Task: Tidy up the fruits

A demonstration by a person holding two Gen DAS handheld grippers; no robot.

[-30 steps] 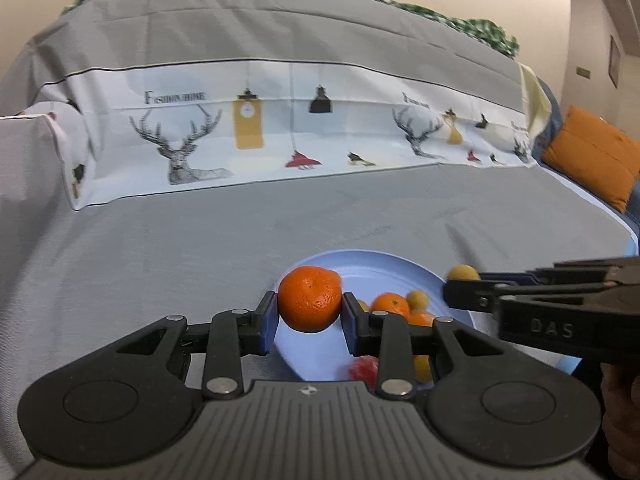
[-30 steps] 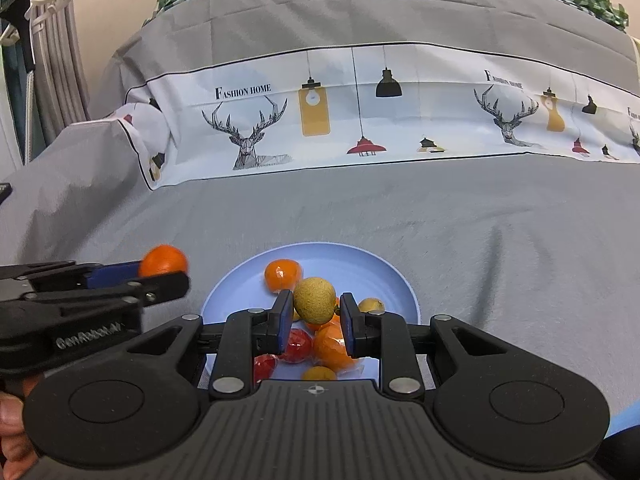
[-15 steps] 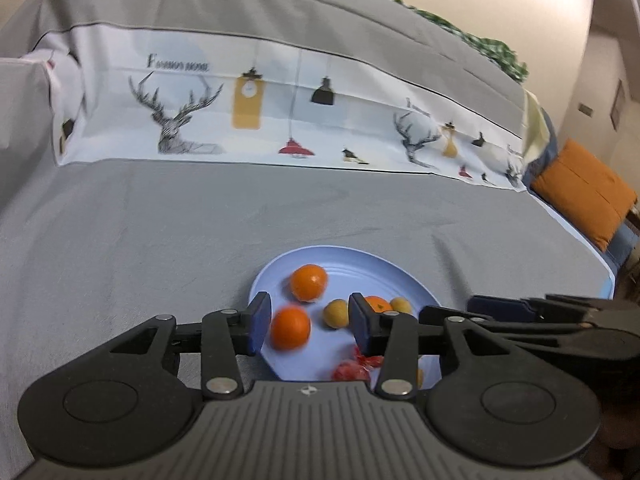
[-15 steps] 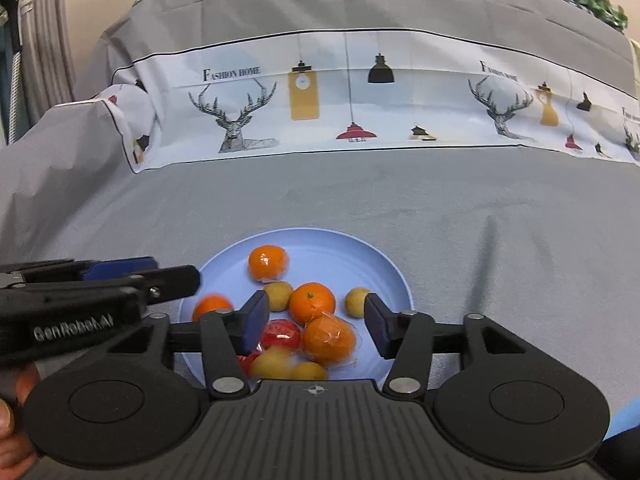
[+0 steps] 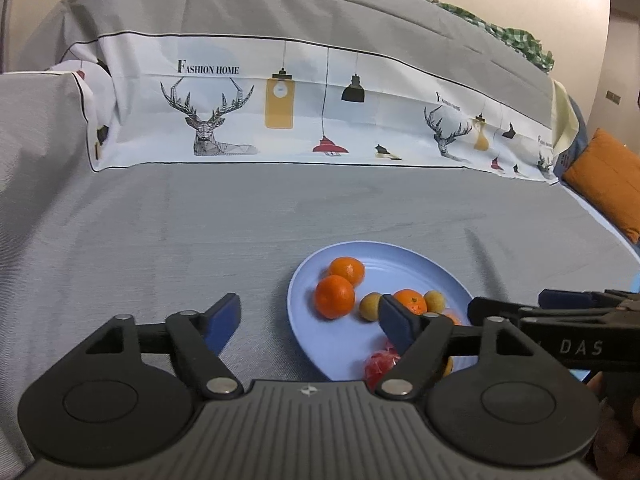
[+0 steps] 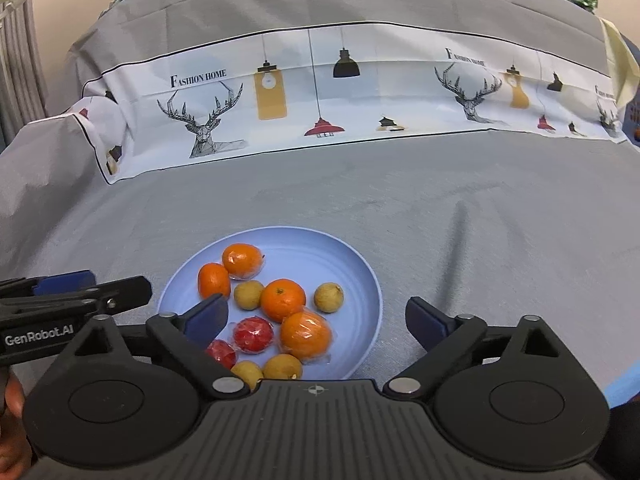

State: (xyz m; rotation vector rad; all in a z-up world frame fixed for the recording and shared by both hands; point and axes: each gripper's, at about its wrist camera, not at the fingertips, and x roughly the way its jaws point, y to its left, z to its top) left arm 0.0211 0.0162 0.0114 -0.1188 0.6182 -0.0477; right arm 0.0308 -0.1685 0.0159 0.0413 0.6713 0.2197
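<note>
A light blue plate [image 5: 340, 344] [image 6: 320, 252] lies on the grey cloth and holds several fruits. These include oranges [image 5: 335, 296] [image 6: 283, 299], small yellow-brown round fruits [image 6: 329, 297] and red fruits in clear wrap [image 6: 253, 334]. My left gripper [image 5: 309, 314] hovers over the plate's left edge with its jaws opening and nothing pressed between them. It also shows at the left of the right wrist view, left gripper [image 6: 80, 292]. My right gripper [image 6: 316, 316] hangs over the plate's near side, jaws opening wide. The fruit lies below them, untouched. The left wrist view shows it from the side, right gripper [image 5: 540, 312].
The grey cloth [image 5: 200, 220] covers a sofa, and a white printed band with deer and lamps [image 6: 320, 92] runs along the backrest. An orange cushion [image 5: 608, 176] sits at the far right. A person's hand [image 6: 12, 396] holds the left gripper.
The left gripper let go of an orange and the right let go of a yellow-brown fruit. Both now lie on the plate. Both pairs of jaws spread wide.
</note>
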